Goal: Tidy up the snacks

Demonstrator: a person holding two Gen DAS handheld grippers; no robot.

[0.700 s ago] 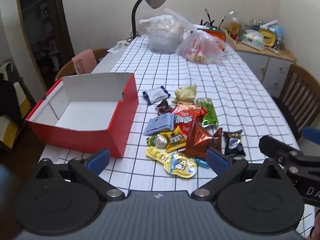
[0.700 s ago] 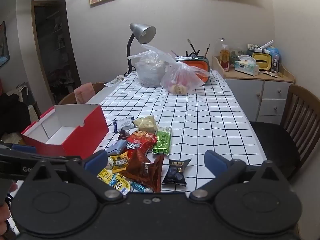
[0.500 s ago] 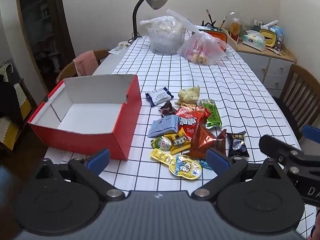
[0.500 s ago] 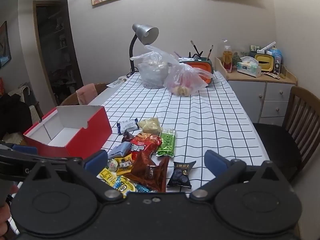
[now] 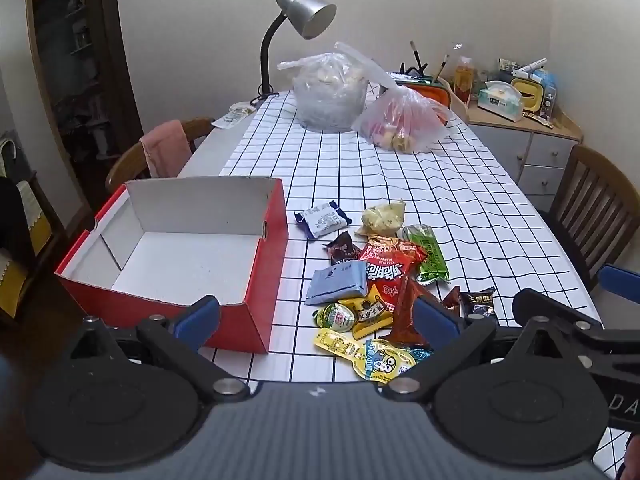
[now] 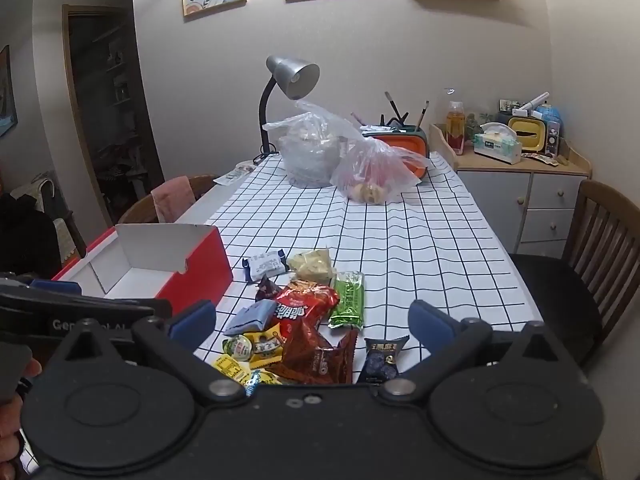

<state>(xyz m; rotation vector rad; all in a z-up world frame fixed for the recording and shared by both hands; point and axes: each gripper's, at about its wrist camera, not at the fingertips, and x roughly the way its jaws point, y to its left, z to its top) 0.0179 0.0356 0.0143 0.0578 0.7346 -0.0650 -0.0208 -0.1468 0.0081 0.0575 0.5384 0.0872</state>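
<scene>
Left wrist, snacks (image 5: 384, 276), red box (image 5: 176, 256)

Your left matte-black plastic gripper (image 5: 316, 318) and right one (image 6: 312, 322): blue finger pads (image 5: 198, 318), silver pivot screws, white lettering on side.

tabletop (image 5: 400, 184): white cloth, black grid lines. box (image 5: 256, 312) by the left jaw of the left gripper (image 5: 316, 316): red outside, white inside. jaws have blue pads on black arms. between the jaws: light blue packet (image 5: 338, 288), red bag (image 5: 390, 268) with white lettering, yellow packs (image 5: 340, 346), dark red-brown bag (image 5: 404, 316). ahead of the jaws: green pack (image 5: 430, 254), pale yellow pouch (image 5: 382, 218), white-and-navy wrapper (image 5: 324, 218). by the right jaw: black packet (image 5: 478, 304), gold print. far end: grey lamp (image 5: 308, 20), clear bag (image 5: 330, 92), pinkish bag (image 5: 404, 122).
</scene>
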